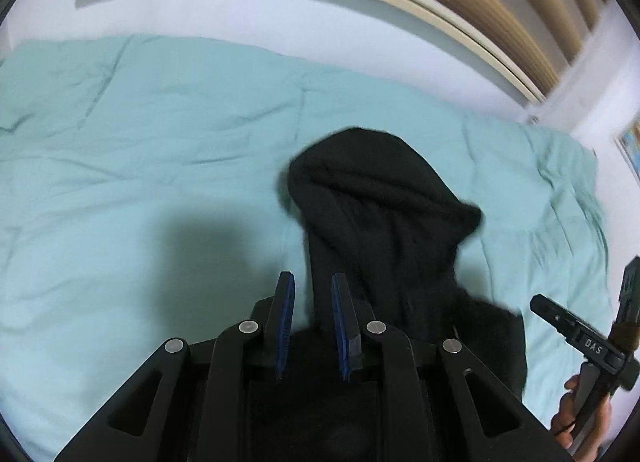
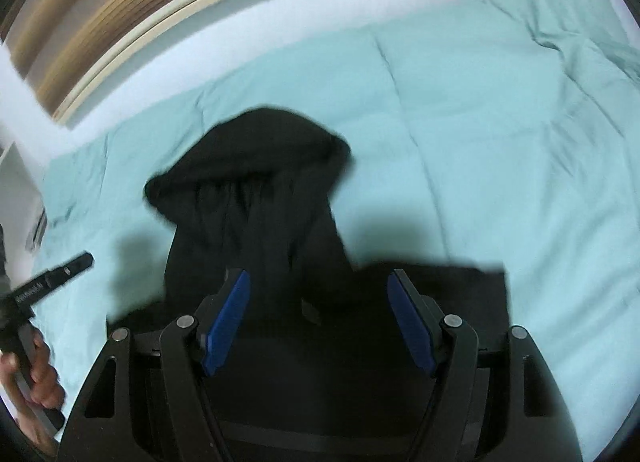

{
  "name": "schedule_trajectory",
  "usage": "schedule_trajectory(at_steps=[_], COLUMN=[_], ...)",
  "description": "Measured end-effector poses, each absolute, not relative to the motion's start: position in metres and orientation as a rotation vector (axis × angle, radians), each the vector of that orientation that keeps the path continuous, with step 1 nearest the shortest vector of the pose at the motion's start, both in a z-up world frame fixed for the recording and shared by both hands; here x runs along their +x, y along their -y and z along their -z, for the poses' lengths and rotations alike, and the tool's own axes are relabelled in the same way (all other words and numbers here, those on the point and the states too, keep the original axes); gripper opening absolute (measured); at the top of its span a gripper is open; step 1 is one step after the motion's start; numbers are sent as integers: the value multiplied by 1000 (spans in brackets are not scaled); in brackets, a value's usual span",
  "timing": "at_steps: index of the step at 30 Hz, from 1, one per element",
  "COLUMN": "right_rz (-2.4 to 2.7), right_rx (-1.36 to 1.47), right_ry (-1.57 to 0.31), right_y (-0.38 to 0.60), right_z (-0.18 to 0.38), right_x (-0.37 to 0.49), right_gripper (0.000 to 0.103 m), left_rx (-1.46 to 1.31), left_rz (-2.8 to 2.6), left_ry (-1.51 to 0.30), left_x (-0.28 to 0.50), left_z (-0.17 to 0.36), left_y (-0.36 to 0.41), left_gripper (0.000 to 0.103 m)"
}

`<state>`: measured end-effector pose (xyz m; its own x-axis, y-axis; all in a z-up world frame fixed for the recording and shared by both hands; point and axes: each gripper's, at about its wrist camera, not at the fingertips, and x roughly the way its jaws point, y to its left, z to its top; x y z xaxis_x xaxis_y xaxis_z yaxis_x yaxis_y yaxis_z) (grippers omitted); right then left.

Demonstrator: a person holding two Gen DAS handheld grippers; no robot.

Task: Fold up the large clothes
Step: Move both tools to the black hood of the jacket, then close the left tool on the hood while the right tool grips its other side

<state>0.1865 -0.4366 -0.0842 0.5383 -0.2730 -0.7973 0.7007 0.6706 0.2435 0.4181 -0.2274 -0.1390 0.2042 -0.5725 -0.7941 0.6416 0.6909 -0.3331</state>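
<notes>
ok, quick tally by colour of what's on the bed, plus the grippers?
Black garment: 1
Teal bed cover: 1
Black grippers with blue pads: 2, left gripper and right gripper
Total: 4

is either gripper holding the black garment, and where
Left gripper pinches a bunched fold of the black garment. Right gripper is open, holding nothing.
</notes>
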Motion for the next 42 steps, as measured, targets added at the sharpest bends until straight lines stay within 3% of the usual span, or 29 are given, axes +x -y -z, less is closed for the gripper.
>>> schedule_trajectory(at_steps=[6,12,14,16,17,20,24,30,33,41,42], right_rz=[629,667,641,623,635,658,657,619,600,567,570], right_rx=[583,601,622,613,605,568,541,639,673,520,518], right_ry=[-791,-944,-945,-942,-907,-793,-751,-946,-945,-843,-816], right_y=[500,539,542,544,544,539,536,562,567,550,549], right_z=[107,154,167,171,166,143,136,218,222,146,136], right_x=[247,288,293,298,295,276,266,282,280,246,243], right_gripper=[75,74,55,17,11,9,9,9,11,41,49], left_rx=[69,107,92,66,45,-44,-150,-156,-134,66,40], left_rz=[863,859,865,863,852,888,942,883,892,956,974], left_ry=[-1115,-1175,-1173,-1168,-1163,-1108,-1069,-1262,-1264,-989,-955], left_x=[465,484,485,488,490,486,482,503,502,470,468], left_z=[187,225,231,236,235,223,211,276,275,195,183], left_y=[285,323,328,330,327,311,289,292,297,271,267], left_gripper=[19,20,20,17,15,11,10,12,13,15,15])
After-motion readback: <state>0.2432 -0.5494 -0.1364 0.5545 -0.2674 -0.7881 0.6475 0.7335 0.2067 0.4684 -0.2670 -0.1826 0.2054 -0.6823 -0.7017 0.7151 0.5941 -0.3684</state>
